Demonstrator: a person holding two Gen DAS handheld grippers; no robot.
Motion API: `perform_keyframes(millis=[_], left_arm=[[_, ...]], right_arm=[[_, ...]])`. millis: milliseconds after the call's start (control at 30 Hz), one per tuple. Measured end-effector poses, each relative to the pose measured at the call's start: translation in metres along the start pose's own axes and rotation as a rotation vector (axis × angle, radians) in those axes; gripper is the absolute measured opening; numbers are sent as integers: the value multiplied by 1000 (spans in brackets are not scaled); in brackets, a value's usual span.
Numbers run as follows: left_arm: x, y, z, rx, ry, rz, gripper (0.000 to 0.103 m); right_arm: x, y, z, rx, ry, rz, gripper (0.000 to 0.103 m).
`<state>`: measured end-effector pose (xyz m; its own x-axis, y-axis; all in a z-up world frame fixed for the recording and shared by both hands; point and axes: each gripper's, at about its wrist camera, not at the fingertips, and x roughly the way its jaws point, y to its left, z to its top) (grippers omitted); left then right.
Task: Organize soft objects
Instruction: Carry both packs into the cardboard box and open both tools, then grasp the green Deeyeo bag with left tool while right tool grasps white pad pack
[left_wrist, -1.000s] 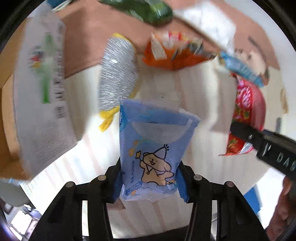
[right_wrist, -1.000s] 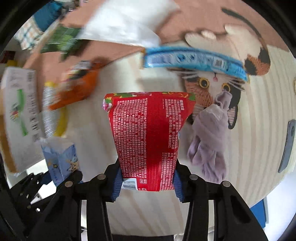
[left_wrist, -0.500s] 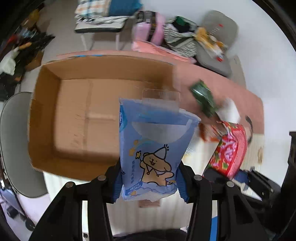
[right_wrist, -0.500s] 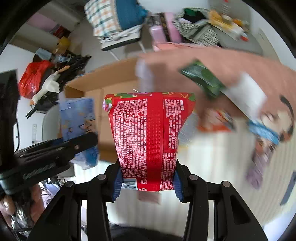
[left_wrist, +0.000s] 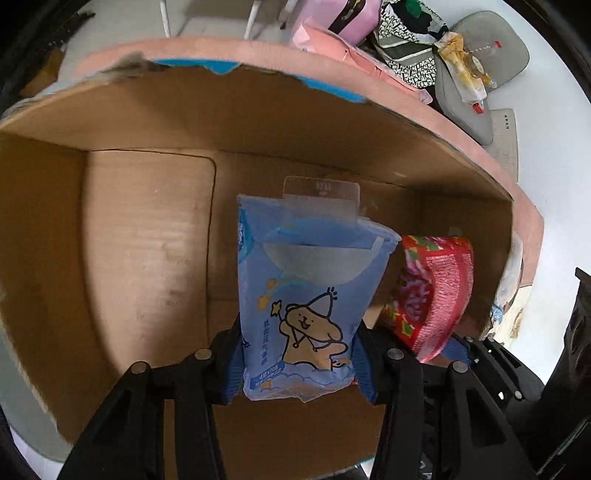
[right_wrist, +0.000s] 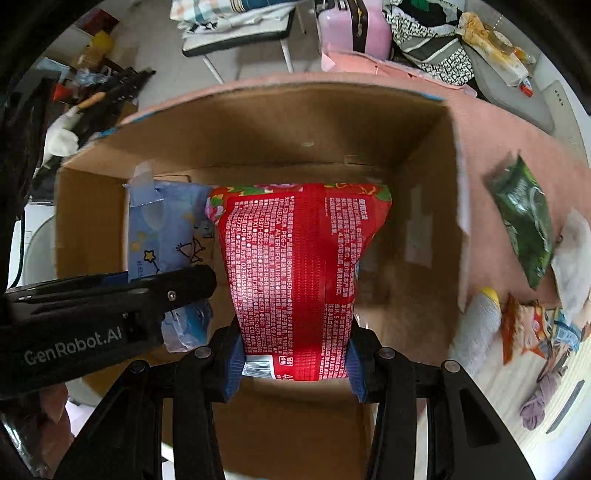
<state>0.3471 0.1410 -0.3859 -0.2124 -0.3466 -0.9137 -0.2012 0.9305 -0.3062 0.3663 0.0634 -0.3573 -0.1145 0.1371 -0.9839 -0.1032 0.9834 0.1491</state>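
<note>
left gripper (left_wrist: 297, 363) squeezes blue tissue pack (left_wrist: 306, 295) | right gripper (right_wrist: 295, 363) squeezes red pack (right_wrist: 299, 273) | both mid-frame over cardboard box (left_wrist: 110, 258), ready to drop

My right gripper (right_wrist: 295, 363) clamping the red wipes pack (right_wrist: 295, 280) over the cardboard box (right_wrist: 258, 122), left gripper (right_wrist: 147, 291) alongside gripping the blue tissue pack (right_wrist: 162, 229), green packet (right_wrist: 524, 218) outside on the pink mat (right_wrist: 491, 129).

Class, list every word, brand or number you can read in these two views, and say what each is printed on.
"GenRobot.AI": white letters on the side of the left gripper, seen in the right wrist view.
Red pack: dense white print with scattered digits, too small and warped to quote.
Blue bear pack: a vertical line of characters, too small to read.
Nothing else is legible.
</note>
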Motion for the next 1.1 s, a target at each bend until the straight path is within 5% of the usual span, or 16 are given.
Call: perform_keyframes(millis=[233,367,567,667,1100], left_arm=[[16,1,19,16,45,28,53],[7,-2,19,38,16,72,73],[-27,0,3,36,-70,120,100],[-46,3,-14,57,-132,175,101],[-99,11,-106,90,-365,233,102]], right_arm=[[18,4,12,0,29,-28,49],[11,12,9,-1,25,-29,76],[-4,20,-5,9,11,-34,89],[-19,25,-19,14,-11,-35,103],[-97,35,-109,-18,-199,-58,103]])
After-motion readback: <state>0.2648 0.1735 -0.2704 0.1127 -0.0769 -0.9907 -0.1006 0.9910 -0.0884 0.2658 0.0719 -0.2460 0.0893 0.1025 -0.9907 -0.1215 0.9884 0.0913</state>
